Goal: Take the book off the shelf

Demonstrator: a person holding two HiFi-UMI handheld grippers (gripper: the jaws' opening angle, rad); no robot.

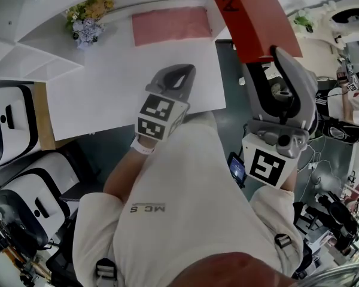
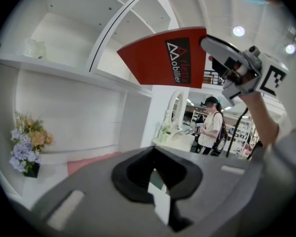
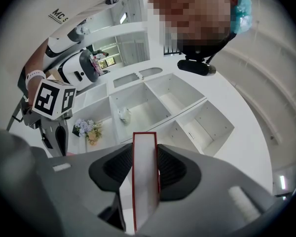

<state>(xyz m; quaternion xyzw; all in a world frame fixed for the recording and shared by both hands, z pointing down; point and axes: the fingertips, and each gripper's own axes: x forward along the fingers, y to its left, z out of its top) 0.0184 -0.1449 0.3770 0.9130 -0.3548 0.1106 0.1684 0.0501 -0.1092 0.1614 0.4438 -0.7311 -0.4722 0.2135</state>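
Right gripper [image 1: 274, 55] jaws clamp the red book [image 1: 246, 14], upper right. Left gripper [image 1: 178, 75] jaws are closed on nothing, above the white ledge [image 1: 102, 94]. Flowers [image 1: 87, 18] and a pink mat [image 1: 170, 26] sit beyond, upper left.

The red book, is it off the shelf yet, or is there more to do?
Done: the red book is out in the open air, clear of the white shelf. In hand: the right gripper is clamped on it. The left gripper is shut and empty. Left: probably just setting it down somewhere, maybe on the white surface below.
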